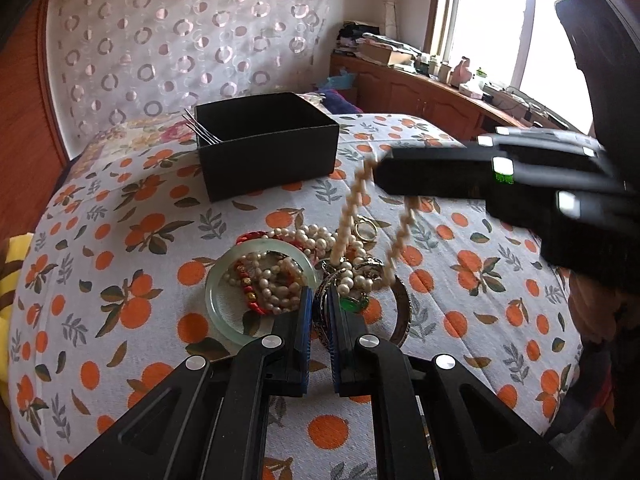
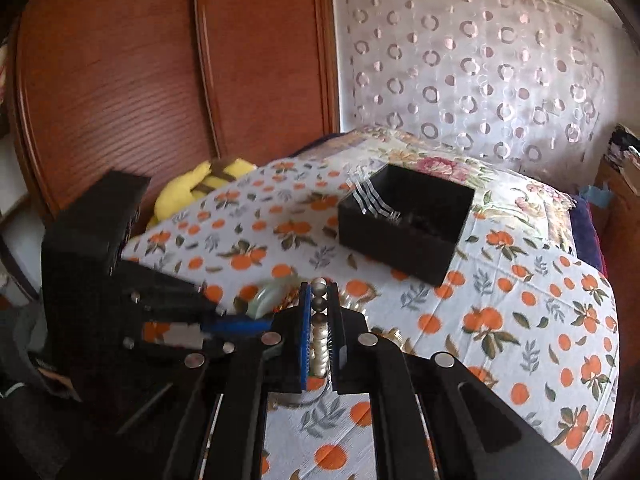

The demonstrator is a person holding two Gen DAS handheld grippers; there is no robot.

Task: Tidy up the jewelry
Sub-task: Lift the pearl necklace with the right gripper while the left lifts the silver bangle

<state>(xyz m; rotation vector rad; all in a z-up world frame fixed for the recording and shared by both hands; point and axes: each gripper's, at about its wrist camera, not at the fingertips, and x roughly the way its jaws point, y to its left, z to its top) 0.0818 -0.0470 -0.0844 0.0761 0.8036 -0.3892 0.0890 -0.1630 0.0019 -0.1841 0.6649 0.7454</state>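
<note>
**Bead strand raised above the jewelry heap**

Right claw (image 2: 319,312) clamped on a round-beaded cream necklace (image 1: 350,208), which hangs in two strands to the pile; left claw (image 1: 319,300) closed on a dark patterned bangle (image 1: 320,320), beside a smooth translucent jade bangle (image 1: 212,300); rectangular matte black box (image 1: 272,160) behind, on the orange-printed woven bedspread (image 1: 120,320).

Orange-print bedspread (image 1: 132,264), wooden wardrobe (image 2: 120,80).

Window (image 1: 488,20) glare; edges warped, perhaps motion-blurred.
</note>
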